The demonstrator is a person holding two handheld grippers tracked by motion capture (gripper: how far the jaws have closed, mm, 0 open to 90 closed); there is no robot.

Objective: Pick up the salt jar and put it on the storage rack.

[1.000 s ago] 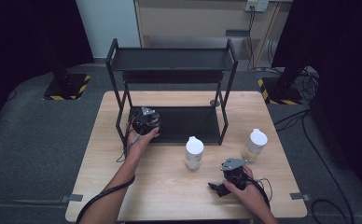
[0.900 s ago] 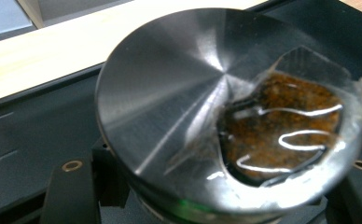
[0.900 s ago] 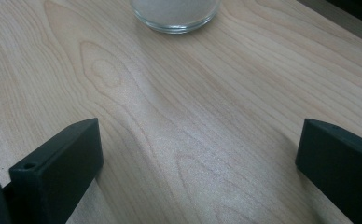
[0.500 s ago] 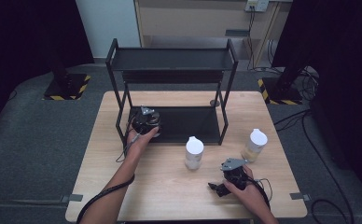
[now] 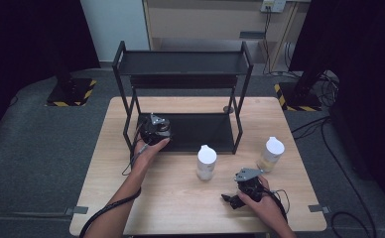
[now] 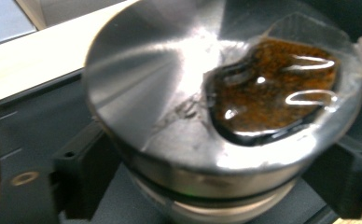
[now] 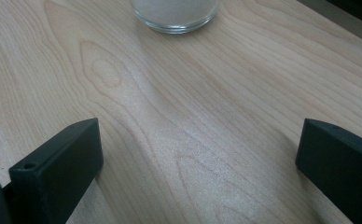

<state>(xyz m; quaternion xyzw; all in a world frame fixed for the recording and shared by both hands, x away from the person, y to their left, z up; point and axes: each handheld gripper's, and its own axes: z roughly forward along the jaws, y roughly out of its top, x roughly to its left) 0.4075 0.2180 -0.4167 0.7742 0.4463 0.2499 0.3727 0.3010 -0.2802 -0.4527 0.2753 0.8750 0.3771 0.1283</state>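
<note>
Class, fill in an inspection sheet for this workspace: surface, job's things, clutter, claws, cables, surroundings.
surface: wooden table, bare wood between the things.
job's things: metal-lidded jar on the lower shelf of the black rack; two white-capped bottles upright on the table.
clutter: nothing seen.
claws: left claw, jaws have just been opening, jar between them; right claw open over bare wood.
cables: left cable runs along the forearm; right cable lies on the table.
surroundings: grey floor, striped stand bases, floor cables.
</note>
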